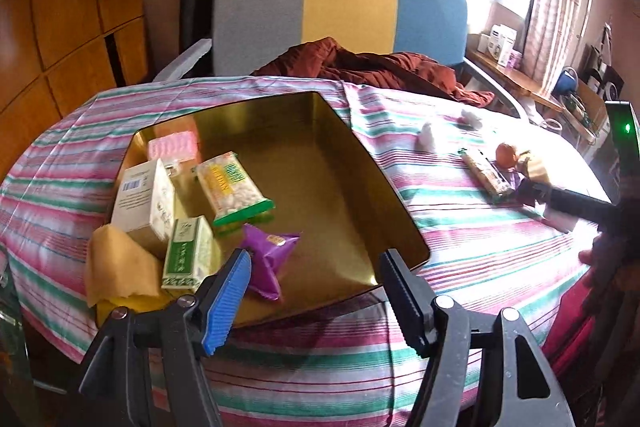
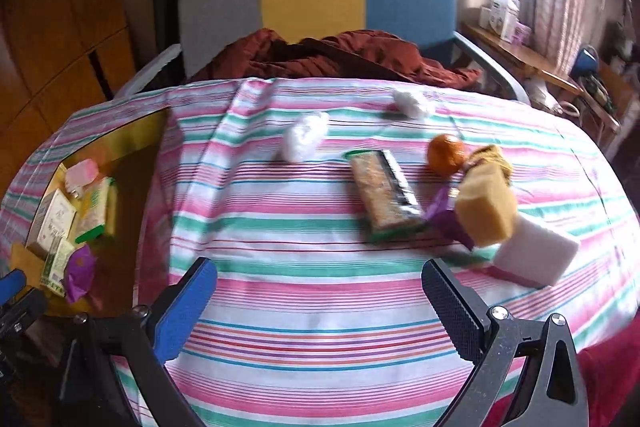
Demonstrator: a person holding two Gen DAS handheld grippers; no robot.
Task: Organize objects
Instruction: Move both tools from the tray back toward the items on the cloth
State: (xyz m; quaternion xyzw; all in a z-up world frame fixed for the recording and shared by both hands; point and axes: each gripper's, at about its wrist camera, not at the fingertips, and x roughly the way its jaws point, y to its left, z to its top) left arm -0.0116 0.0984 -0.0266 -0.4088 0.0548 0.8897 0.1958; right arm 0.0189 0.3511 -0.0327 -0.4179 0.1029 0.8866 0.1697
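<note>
A gold tin tray [image 1: 340, 195] lies on the striped cloth and holds a purple snack packet [image 1: 268, 255], a green box [image 1: 186, 255], a white box [image 1: 144, 203], a peanut bar [image 1: 232, 187] and a pink packet [image 1: 174, 145]. My left gripper [image 1: 316, 275] is open and empty above the tray's near edge, right of the purple packet. My right gripper [image 2: 320, 291] is open and empty above bare cloth. Ahead of it lie a grain bar [image 2: 384, 195], an orange [image 2: 446, 153], a yellow-wrapped block [image 2: 486, 211], a purple wrapper [image 2: 444, 215] and a white block [image 2: 536, 259].
Two white crumpled balls [image 2: 302, 137] [image 2: 412, 103] lie farther back on the cloth. A chair [image 2: 316, 3] with a rust-red garment [image 2: 340, 57] stands behind the table. A yellow cloth [image 1: 120, 267] lies at the tray's left corner. A cluttered shelf [image 2: 532, 55] runs along the right.
</note>
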